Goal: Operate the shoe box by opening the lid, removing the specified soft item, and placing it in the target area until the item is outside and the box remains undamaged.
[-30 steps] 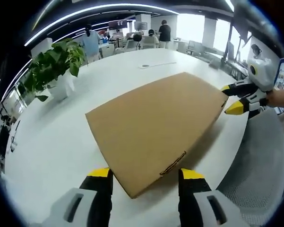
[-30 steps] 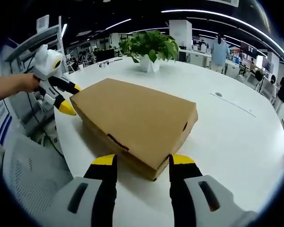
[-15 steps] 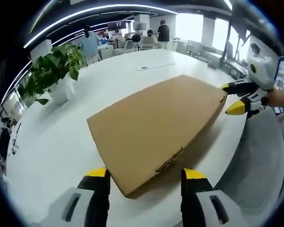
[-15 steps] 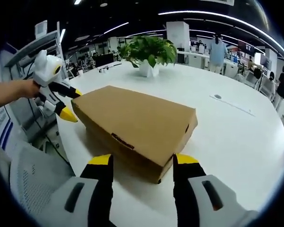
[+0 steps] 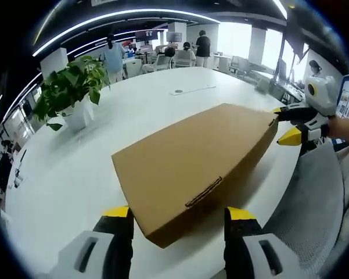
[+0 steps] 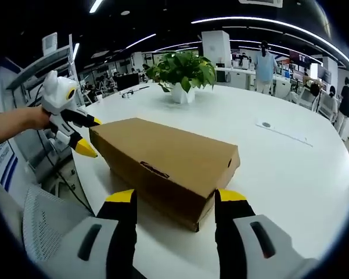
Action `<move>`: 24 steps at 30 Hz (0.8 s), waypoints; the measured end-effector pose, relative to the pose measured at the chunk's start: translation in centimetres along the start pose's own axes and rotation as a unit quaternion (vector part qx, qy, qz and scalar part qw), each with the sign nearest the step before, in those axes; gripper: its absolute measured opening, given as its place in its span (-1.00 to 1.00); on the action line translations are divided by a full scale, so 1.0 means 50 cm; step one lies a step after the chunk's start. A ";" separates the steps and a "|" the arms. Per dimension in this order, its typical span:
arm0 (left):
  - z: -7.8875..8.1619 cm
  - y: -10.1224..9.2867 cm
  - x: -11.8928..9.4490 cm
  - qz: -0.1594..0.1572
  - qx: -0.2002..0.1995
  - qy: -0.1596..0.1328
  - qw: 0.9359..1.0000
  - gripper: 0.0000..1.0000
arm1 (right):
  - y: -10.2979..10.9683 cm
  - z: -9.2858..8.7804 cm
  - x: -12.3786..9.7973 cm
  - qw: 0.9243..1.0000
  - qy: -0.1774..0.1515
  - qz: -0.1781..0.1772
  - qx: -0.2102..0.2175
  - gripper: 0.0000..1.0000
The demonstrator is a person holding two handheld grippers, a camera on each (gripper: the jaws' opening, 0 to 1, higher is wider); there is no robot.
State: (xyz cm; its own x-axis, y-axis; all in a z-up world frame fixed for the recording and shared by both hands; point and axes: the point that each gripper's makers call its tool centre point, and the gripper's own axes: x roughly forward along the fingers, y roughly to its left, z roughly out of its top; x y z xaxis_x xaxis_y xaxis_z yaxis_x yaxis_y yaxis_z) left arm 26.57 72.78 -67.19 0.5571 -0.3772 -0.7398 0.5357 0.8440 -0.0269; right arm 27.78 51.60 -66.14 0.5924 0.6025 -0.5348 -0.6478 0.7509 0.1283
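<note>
A closed brown cardboard shoe box (image 5: 197, 157) lies on the white round table (image 5: 128, 116), lid down with a slot tab on its near side. My left gripper (image 5: 179, 214) is open, its yellow-tipped jaws standing either side of the box's near corner. In the same view my right gripper (image 5: 284, 123) is at the box's far end, jaws apart around that corner. In the right gripper view the box (image 6: 168, 154) shows end-on. My right gripper (image 6: 176, 197) straddles its near end, open. The left gripper (image 6: 92, 137) is at the far left corner, held by a hand (image 6: 23, 119).
A potted green plant (image 5: 69, 87) (image 6: 183, 67) stands on the table beyond the box. A grey mesh chair (image 5: 313, 215) (image 6: 46, 226) sits at the table's edge beside me. Several people and desks are far behind. A small round port (image 6: 266, 124) is set in the tabletop.
Both views have dropped lower, so more of the box's side walls shows. The lid stays shut, and both grippers keep their places at the box's ends.
</note>
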 end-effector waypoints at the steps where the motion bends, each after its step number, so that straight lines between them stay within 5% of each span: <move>1: 0.003 0.000 -0.002 0.000 0.000 -0.002 1.000 0.26 | 0.000 0.004 -0.001 1.000 -0.002 0.000 0.000 0.01; 24: 0.095 0.030 -0.036 0.024 -0.004 -0.071 0.997 0.22 | -0.017 0.114 -0.012 0.998 -0.053 -0.007 -0.031 0.04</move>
State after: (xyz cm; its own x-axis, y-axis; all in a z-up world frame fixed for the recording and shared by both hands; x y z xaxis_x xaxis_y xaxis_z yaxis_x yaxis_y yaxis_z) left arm 29.39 72.94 -62.70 0.6666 -0.3869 -0.6371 0.5023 0.8647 0.0005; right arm 30.71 52.14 -61.19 0.6466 0.6202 -0.4441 -0.6660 0.7429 0.0678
